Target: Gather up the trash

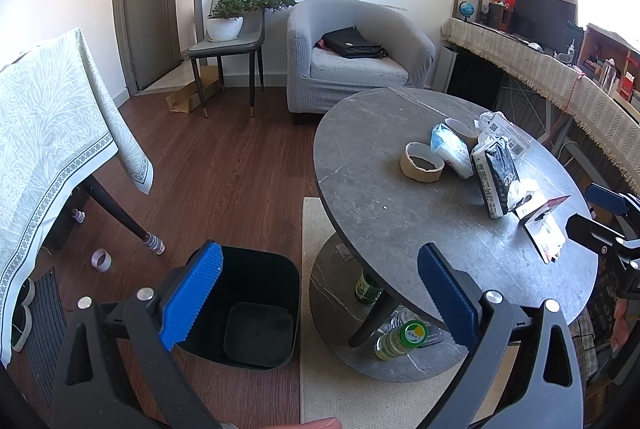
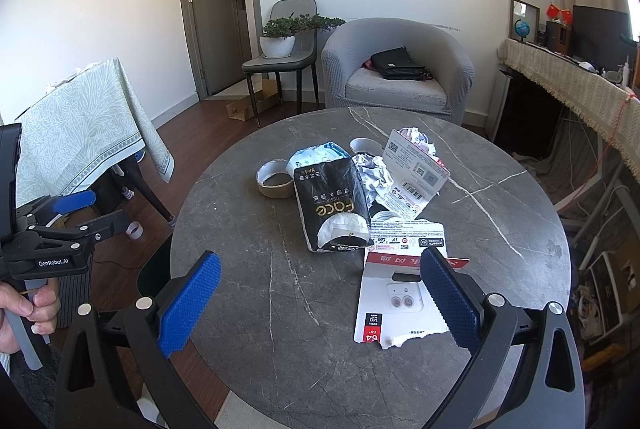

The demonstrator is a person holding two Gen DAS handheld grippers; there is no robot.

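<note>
Living room with white walls, a grey armchair and a round grey stone table strewn with litter. Near the table's middle lie an empty tape ring, a black tissue packet, crumpled paper and a blue-and-white plastic wrapper. Closest to the right gripper lies a torn white and red card package, flat on the stone, with ragged lower edge.

Both tools are empty, their blue pads spread wide. The right gripper hovers above the table, its right pad over the card's edge. The left gripper hangs over an empty black bin standing on the floor just beside the table.

Risk, as a judgement: the thin card lies flush, so pads may slide over it or push it off the table; light paper could slip free before reaching the bin.
</note>
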